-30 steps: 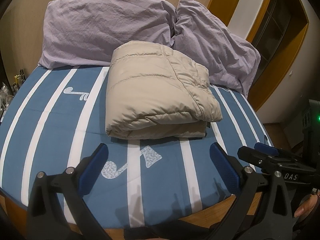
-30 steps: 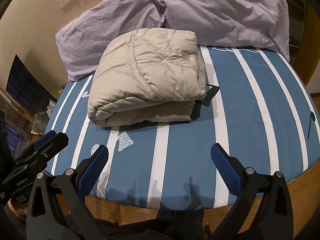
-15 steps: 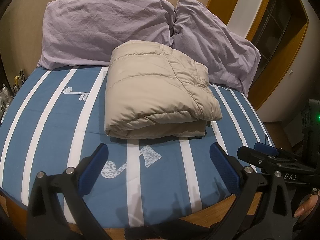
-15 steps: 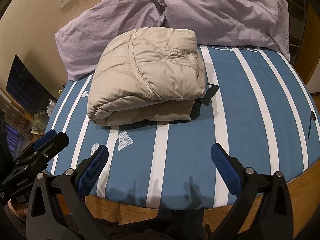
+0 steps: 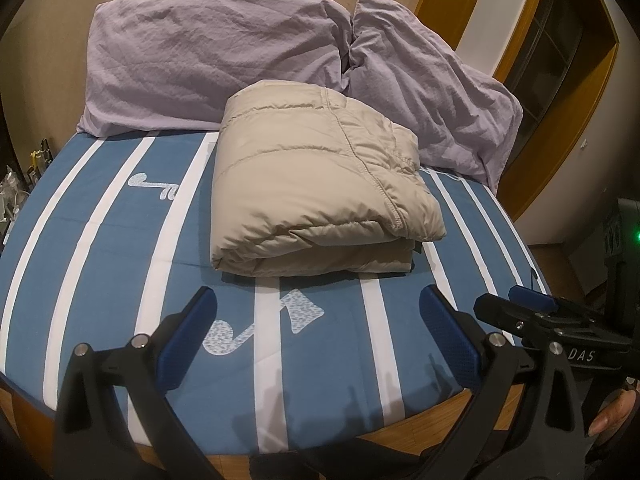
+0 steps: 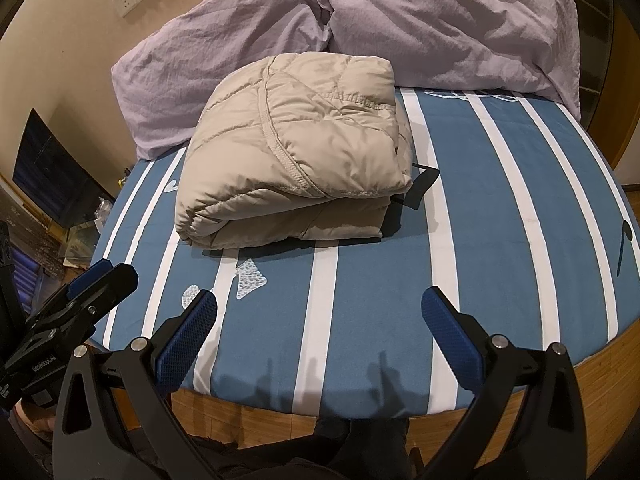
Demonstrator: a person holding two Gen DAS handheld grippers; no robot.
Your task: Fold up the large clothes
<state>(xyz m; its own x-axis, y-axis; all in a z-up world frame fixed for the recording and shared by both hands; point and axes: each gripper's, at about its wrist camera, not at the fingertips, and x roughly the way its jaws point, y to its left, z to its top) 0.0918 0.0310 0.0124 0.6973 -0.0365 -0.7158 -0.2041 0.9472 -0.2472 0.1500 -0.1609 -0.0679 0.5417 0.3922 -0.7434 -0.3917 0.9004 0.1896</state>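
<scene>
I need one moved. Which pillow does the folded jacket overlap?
The left pillow: the jacket covers its lower right corner; the right pillow sits beside it.

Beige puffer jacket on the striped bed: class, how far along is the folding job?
Done: the beige puffer jacket lies as a compact folded bundle on the striped bed. In hand: nothing; the left tongs and right tongs are open, short of it. Left: apparently nothing, except perhaps the black strap sticking out.

One folded jacket (image 5: 320, 184), two lilac pillows (image 5: 212, 60), two tongs (image 5: 318, 336).
</scene>
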